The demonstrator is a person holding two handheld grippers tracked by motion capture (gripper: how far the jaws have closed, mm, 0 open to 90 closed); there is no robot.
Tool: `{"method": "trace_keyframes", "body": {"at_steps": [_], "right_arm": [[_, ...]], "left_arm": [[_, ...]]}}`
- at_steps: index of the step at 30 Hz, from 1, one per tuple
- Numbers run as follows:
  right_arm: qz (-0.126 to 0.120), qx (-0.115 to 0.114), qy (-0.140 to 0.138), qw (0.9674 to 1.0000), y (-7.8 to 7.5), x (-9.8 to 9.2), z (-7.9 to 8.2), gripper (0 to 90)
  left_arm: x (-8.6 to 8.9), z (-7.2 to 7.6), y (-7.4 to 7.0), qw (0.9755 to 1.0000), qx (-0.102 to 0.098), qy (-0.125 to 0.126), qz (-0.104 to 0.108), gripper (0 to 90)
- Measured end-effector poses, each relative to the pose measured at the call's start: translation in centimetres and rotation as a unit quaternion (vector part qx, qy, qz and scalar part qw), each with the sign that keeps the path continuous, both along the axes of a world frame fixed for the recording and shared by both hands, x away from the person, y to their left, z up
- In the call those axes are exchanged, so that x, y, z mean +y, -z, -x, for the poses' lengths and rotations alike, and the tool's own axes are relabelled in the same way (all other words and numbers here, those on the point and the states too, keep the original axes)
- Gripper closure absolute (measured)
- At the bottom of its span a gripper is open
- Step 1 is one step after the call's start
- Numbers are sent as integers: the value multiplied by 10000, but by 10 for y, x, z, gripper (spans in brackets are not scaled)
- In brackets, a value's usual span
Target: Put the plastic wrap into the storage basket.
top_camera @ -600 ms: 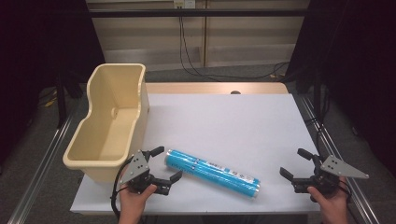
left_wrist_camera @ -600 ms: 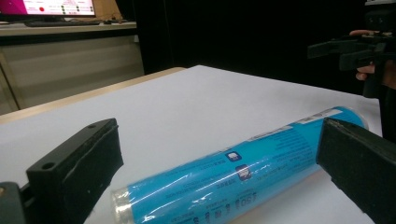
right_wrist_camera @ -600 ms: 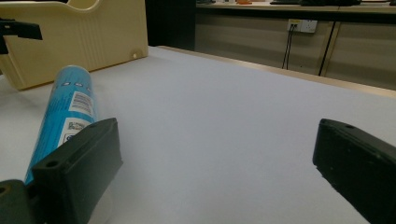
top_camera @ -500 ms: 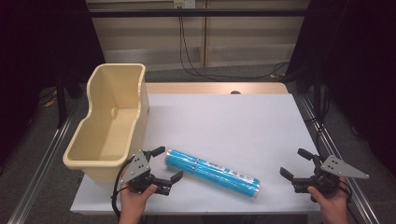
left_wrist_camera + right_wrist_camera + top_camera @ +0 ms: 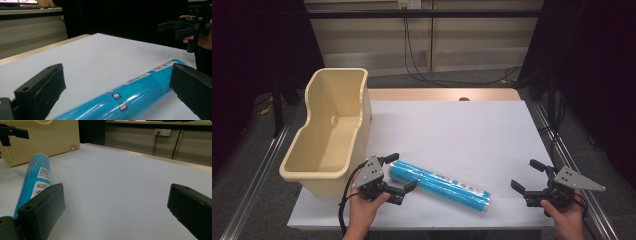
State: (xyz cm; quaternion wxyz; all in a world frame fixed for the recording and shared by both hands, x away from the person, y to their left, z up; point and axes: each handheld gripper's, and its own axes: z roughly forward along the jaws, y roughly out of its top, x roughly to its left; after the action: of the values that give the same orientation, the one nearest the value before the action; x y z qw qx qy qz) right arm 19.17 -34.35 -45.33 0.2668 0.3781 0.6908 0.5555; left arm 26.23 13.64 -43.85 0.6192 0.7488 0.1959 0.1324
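A blue tube [image 5: 439, 183] with a white label lies at a slant on the white table [image 5: 462, 130] near the front edge. My left gripper [image 5: 401, 172] is open, its jaws standing on either side of the tube's left end without pressing on it. In the left gripper view the tube [image 5: 140, 87] runs between the wide-apart jaws of that gripper [image 5: 117, 75]. My right gripper [image 5: 527, 175] rests open at the front right, a little beyond the tube's other end, with nothing between its jaws. In the right gripper view the tube [image 5: 37, 177] lies to the left of the right gripper [image 5: 116, 197].
A cream plastic bin [image 5: 332, 130] stands empty at the table's left edge, just behind my left hand; in the right gripper view the bin [image 5: 45, 137] stands past the tube. Metal rails run along both table sides, and cables hang behind the table.
My left gripper has slid to the right, so its open jaws now straddle the tube's left end. The tube and my right gripper have stayed in place.
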Motion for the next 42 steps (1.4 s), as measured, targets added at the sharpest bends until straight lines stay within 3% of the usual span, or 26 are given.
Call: {"method": "trace_keyframes", "body": {"at_steps": [5, 9, 10, 15, 22, 24, 26, 29, 30, 31, 33, 34, 35, 38, 39, 40, 42], "right_arm": [[15, 9, -1, 10000, 0, -1, 1, 7], [-15, 22, 8, 10000, 0, -3, 1, 8], [-27, 27, 18, 10000, 0, -3, 1, 8], [-22, 37, 17, 10000, 1, -4, 1, 8], [-11, 53, 9, 10000, 1, -3, 0, 10], [-37, 50, 11, 10000, 1, -4, 1, 11], [-35, 49, 9, 10000, 1, -4, 1, 11], [-22, 54, 7, 10000, 1, -5, 1, 12], [-14, 50, 7, 10000, 1, -5, 1, 11], [-14, 50, 7, 10000, 1, -5, 1, 11], [-18, 50, 7, 10000, 1, -5, 1, 12], [-15, 50, 9, 10000, 1, -5, 1, 12], [-15, 50, 9, 10000, 1, -5, 1, 12], [-7, 52, 4, 10000, 1, -5, 1, 13], [-9, 61, -1, 10000, 1, -5, 1, 13], [-5, 62, -6, 10000, 1, -5, 1, 13], [-9, 69, -6, 10000, 1, -5, 1, 15]], "left_arm": [[-14, -8, -2, 9994, 86, 318, -91, 0], [-24, -14, -3, 9988, 126, 438, -151, 0], [-28, -17, -2, 9985, 102, 477, -264, 0], [-35, -24, -1, 9971, 267, 659, -280, 0], [-52, -33, -1, 9938, 540, 686, -689, 0], [-59, -37, -3, 9903, 667, 680, -1007, 0], [-61, -38, -4, 9893, 690, 706, -1075, 0], [-67, -40, -6, 9848, 777, 791, -1335, 0], [-72, -41, -6, 9799, 820, 911, -1573, 0], [-72, -41, -6, 9799, 820, 911, -1573, 0], [-77, -42, -5, 9751, 892, 967, -1783, 0], [-80, -43, -5, 9691, 922, 1100, -2008, 0], [-80, -43, -5, 9691, 922, 1100, -2008, 0], [-84, -44, -5, 9587, 926, 1326, -2341, 0], [-86, -44, -5, 9526, 922, 1387, -2547, 9], [-86, -44, -5, 9526, 922, 1387, -2547, 10], [-88, -46, -5, 9468, 947, 1506, -2683, 13]]}}
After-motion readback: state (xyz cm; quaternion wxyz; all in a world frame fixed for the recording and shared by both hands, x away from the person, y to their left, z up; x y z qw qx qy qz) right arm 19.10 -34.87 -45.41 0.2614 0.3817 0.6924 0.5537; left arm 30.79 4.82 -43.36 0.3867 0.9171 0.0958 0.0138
